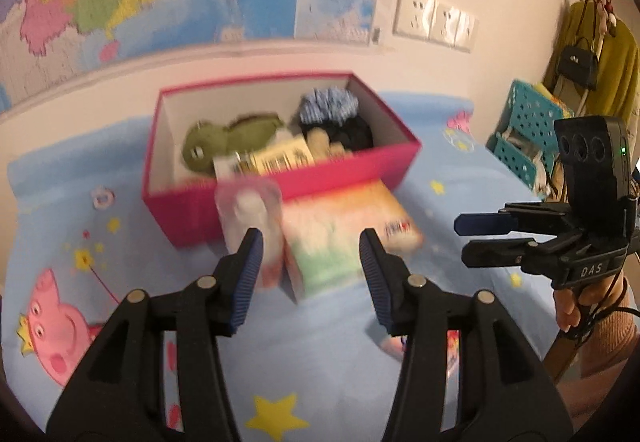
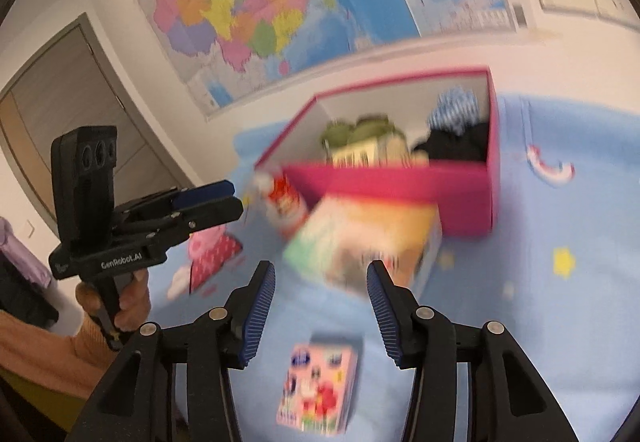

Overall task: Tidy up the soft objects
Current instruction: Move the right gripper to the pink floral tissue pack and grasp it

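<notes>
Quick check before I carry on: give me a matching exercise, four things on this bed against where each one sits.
Things:
1. green plush toy
2. blue-striped fabric scrunchie
3. pastel tissue box
4. small pink cartoon packet

Places:
A. lying on the sheet, nearest the right gripper
B. far right corner inside the pink box
C. outside the pink box, against its front wall
D. left half inside the pink box

Pairs: 1-D, 2-B, 3-C, 4-A
</notes>
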Available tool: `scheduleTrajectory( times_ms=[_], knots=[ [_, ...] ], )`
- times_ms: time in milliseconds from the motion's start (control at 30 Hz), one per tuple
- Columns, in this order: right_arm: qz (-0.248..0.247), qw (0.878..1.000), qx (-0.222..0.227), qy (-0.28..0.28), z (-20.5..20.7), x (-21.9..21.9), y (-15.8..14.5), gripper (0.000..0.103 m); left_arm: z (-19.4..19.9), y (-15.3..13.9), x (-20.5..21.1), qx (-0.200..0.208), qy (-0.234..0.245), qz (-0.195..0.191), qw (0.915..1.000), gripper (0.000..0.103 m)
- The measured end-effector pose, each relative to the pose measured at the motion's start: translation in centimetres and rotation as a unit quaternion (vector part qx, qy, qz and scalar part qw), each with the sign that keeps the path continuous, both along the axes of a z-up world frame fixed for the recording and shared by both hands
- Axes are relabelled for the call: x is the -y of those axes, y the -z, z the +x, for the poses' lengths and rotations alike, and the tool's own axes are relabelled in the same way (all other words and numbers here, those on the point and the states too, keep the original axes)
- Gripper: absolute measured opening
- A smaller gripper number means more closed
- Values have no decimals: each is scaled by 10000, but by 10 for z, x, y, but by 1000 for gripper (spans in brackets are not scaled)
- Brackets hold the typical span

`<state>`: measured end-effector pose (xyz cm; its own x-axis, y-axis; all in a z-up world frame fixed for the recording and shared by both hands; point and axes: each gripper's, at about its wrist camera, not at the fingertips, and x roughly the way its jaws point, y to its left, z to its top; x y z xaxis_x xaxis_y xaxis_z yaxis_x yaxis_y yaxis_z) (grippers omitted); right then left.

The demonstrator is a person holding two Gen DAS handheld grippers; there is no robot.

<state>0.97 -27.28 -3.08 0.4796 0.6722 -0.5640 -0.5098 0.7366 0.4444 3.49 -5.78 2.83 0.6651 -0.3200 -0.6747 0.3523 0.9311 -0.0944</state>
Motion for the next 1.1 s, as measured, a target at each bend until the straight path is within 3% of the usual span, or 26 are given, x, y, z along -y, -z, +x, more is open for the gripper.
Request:
scheduleTrajectory(
  times_ms=[300, 567, 633, 767, 867, 1100],
  knots=[
    [-125, 9968, -787, -30, -32, 1, 50, 49, -28, 48, 13, -738, 429, -73, 9963, 52],
    [30, 9935, -1135, -125, -57, 9, 63, 49, -29, 71, 33, -1120, 941, -145, 9891, 52],
    [151, 9917, -1255, -234, -64, 10, 65, 49, -26, 75, 38, -1172, 1076, -175, 9871, 46],
    [265, 9905, -1330, -250, -71, 10, 71, 36, -19, 84, 50, -1409, 1336, -251, 9806, 41],
    [384, 9905, -1320, -84, -65, 10, 73, 33, -19, 86, 51, -1559, 1446, -425, 9762, 39],
    [369, 9931, -1063, 321, -40, 13, 66, 33, -32, 88, 47, -1697, 1603, -427, 9714, 39]
  ],
)
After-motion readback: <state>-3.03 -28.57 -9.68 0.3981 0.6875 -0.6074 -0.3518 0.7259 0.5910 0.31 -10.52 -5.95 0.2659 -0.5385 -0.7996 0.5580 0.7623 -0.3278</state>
